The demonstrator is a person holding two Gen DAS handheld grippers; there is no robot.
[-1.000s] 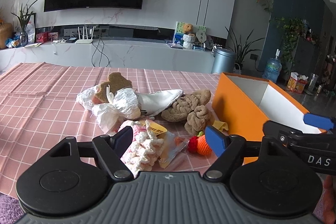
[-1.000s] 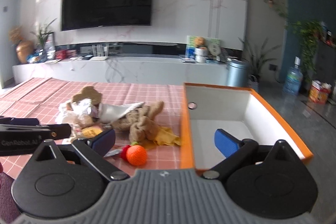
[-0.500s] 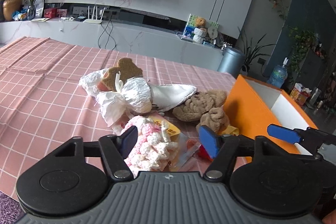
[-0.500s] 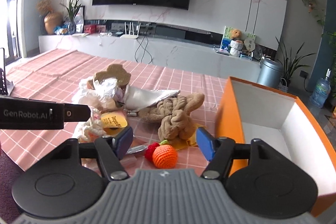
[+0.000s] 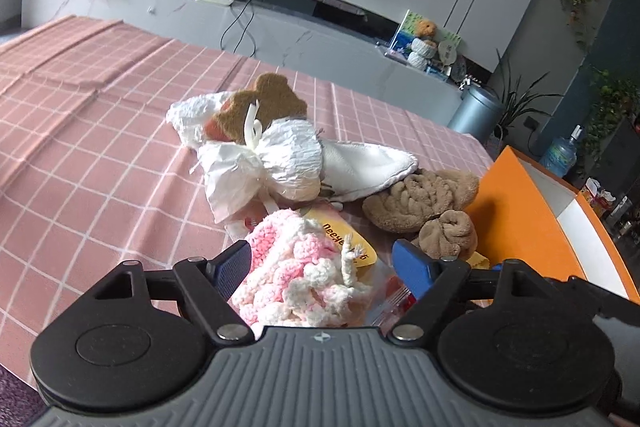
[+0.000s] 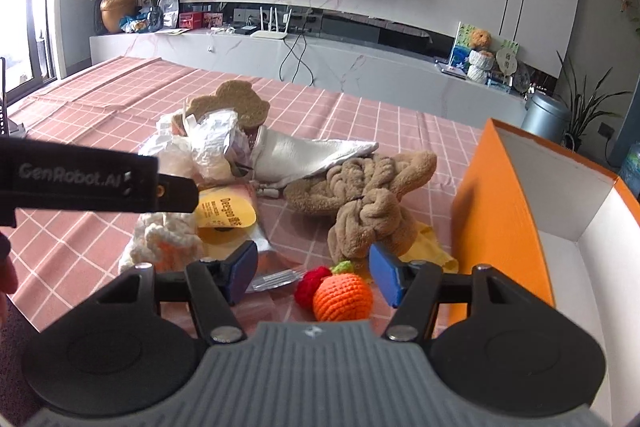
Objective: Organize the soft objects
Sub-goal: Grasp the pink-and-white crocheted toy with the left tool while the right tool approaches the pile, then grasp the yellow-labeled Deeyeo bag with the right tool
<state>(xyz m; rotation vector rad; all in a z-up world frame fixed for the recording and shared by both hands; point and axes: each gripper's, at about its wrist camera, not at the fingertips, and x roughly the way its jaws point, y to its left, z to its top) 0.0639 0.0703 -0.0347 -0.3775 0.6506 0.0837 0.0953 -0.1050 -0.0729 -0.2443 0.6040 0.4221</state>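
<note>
Two grippers are hovering low over a heap of soft things lying on a pink checked tablecloth. In the left wrist view, the left gripper is sitting at the lower centre of the frame, its jaws spreading wider, with a pink and white crocheted piece lying between the blue pads; the pads are not pressing on it. Above it in the frame, a crumpled white bag is resting against a brown bear-shaped sponge, and a white cloth is trailing to the right. A tan knotted plush toy is lying right of centre, just beside the orange box at the right edge.

In the right wrist view, the right gripper is closing, and an orange crocheted ball with a red crocheted berry touching it is sitting between the pads, which are standing apart from both. A yellow-labelled packet is lying at centre left, and the left gripper's black arm is crossing the left side of the frame.
</note>
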